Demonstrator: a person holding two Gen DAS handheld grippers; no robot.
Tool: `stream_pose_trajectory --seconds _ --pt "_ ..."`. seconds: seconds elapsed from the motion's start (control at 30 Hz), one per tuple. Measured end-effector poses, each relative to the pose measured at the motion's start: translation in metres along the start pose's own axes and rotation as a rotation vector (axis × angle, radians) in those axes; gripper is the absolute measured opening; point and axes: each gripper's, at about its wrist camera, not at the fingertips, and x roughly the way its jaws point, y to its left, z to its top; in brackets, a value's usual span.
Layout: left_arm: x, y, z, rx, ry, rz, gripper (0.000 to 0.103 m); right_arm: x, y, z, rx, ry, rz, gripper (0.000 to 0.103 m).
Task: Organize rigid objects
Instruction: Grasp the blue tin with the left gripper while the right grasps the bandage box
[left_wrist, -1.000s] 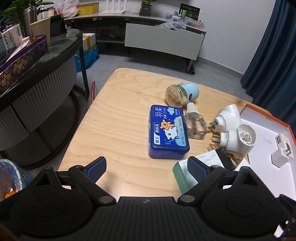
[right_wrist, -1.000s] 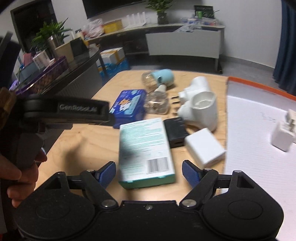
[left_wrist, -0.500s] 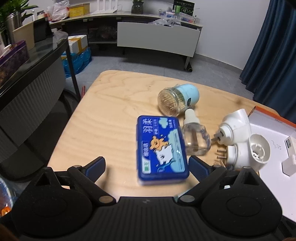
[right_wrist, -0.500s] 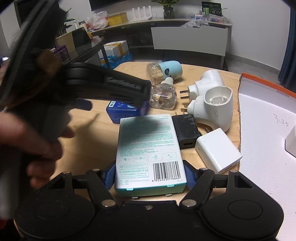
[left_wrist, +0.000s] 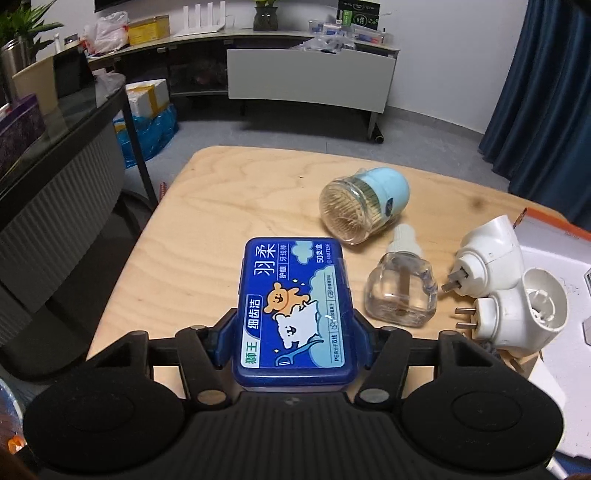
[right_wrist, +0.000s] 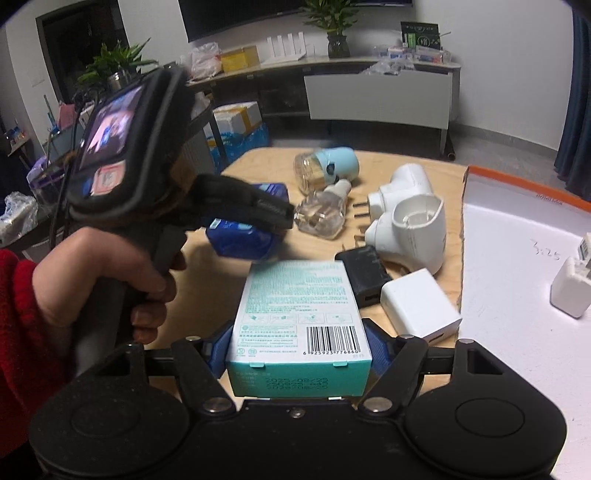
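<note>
A blue floss box (left_wrist: 291, 295) lies on the wooden table (left_wrist: 229, 206). My left gripper (left_wrist: 293, 343) has it between its jaws, which are closing, and both blue pads press on its long sides. In the right wrist view a hand in a red sleeve holds that left gripper (right_wrist: 275, 216) over the blue floss box (right_wrist: 240, 240). My right gripper (right_wrist: 299, 350) is closing on a teal and white carton (right_wrist: 295, 295), with its pads against both sides of the near end.
A toothpick jar with a light blue cap (left_wrist: 364, 205), a clear glass bottle (left_wrist: 400, 295) and two white plug-in units (left_wrist: 491, 258) lie to the right. A black charger (right_wrist: 364, 273) and a white charger (right_wrist: 419, 306) sit beside the carton. An orange-rimmed white tray (right_wrist: 517, 221) holds a white adapter (right_wrist: 570, 291).
My left gripper came forward around the blue floss box and its wide jaws closed onto it. My right gripper's jaws closed from either side onto the teal carton.
</note>
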Motion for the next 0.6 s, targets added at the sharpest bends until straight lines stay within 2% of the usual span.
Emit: stream_pose_trajectory --seconds 0.3,0.6 --pt "-0.051 0.018 -0.022 -0.038 -0.039 -0.006 0.061 -0.019 -0.001 -0.005 -0.002 -0.044 -0.028 0.084" --pt "-0.072 0.025 -0.045 -0.047 -0.024 -0.018 0.061 0.01 0.002 -0.018 -0.008 0.087 -0.07 0.09"
